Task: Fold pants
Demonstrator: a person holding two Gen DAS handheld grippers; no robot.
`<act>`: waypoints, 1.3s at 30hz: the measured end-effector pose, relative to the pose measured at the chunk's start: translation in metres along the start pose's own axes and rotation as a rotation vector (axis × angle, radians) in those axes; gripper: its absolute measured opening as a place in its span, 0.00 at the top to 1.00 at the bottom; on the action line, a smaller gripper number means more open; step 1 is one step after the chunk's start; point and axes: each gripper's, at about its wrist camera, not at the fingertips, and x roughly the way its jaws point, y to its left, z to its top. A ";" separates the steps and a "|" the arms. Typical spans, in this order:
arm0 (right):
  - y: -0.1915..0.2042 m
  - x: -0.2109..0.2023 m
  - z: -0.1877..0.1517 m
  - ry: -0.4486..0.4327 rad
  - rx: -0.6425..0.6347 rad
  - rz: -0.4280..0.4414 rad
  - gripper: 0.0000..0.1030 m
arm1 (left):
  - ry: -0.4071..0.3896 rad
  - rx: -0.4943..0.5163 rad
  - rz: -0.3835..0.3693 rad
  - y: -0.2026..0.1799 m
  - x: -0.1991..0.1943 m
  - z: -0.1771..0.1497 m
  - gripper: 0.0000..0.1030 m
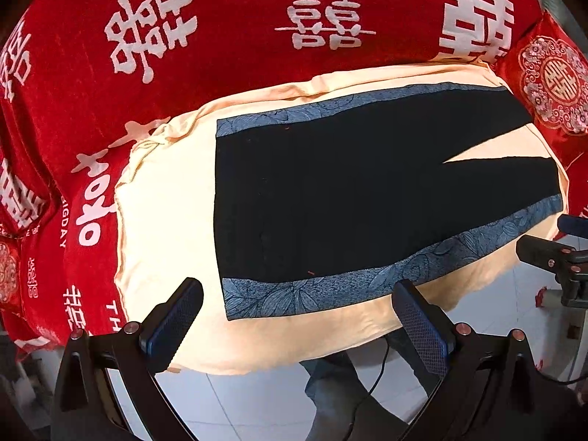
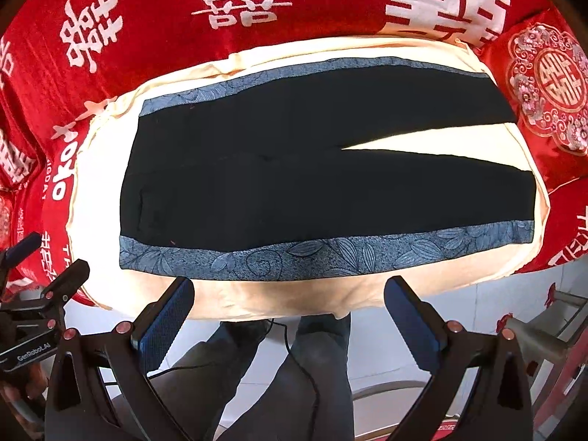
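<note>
Black pants (image 2: pixel 294 169) lie flat mid-frame. Our left gripper (image 1: pixel 297 316) and right gripper (image 2: pixel 290 308) hover with jaws apart. Pinching the cream cloth (image 2: pixel 257 297) too could drag it.

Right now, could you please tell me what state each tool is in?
Left tool: open, holding nothing.
Right tool: open, holding nothing.

Spread over a bed: a red blanket (image 2: pixel 154 18) printed with large white characters. Laid on top, a cream sheet (image 2: pixel 95 198), its near edge hanging over the side at 6 o'clock. Flat on the sheet, black pants (image 2: pixel 257 183) with blue patterned side stripes, legs toward 3 o'clock. At 2 o'clock, a red embroidered cushion (image 2: pixel 551 84).
</note>
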 end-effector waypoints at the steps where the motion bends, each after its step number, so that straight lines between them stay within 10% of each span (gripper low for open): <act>1: 0.000 0.000 0.000 0.000 0.004 0.002 0.00 | 0.000 0.001 0.003 0.000 0.000 0.000 0.00; 24: -0.018 0.001 0.018 0.004 -0.014 0.055 0.00 | 0.025 -0.064 0.061 -0.008 -0.005 0.011 0.00; 39: -0.073 -0.005 0.031 0.010 -0.142 0.055 0.00 | 0.069 -0.297 0.109 -0.046 -0.012 0.005 0.00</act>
